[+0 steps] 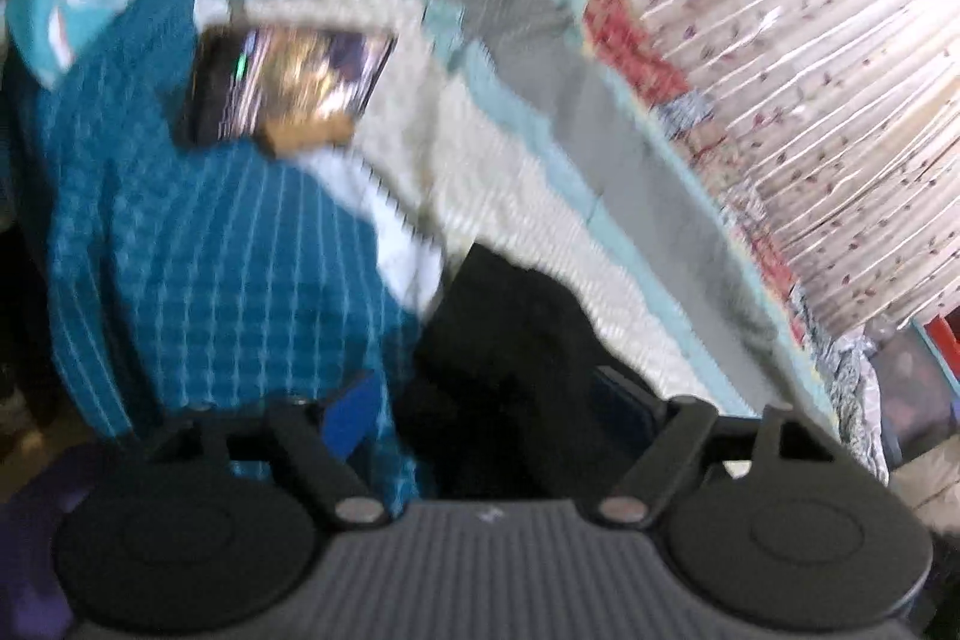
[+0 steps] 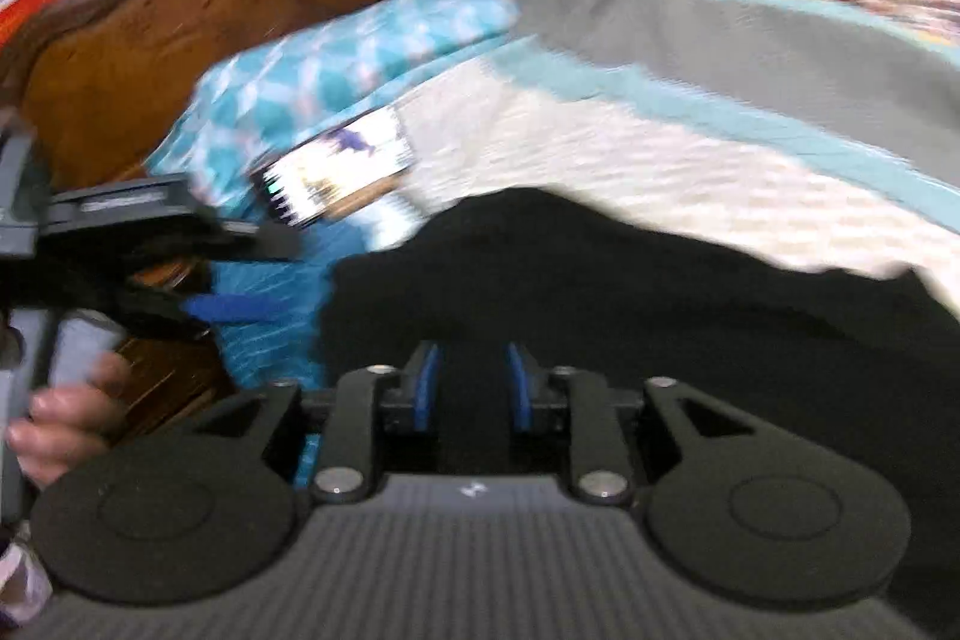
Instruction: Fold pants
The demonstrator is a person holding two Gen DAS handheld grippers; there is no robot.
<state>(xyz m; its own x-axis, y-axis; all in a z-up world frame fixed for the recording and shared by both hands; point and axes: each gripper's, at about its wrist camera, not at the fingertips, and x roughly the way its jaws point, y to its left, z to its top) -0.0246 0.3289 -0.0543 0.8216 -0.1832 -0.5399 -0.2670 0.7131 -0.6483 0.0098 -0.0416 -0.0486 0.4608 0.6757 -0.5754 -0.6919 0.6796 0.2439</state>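
We read no writing; blur hides it. The black pants lie on the bed, long axis running rightward along its near edge. Our right gripper jaws stand partly apart over them, our left gripper jaws wide, gripping nothing. Only the right view shows the headboard and a hand.

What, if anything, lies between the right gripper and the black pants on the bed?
Nothing visible. In the right wrist view the right gripper points straight at the black pants, with only dark fabric between and ahead of its blue pads; its jaws are slightly apart and hold nothing. The phone lies off to the left, beyond the pants.
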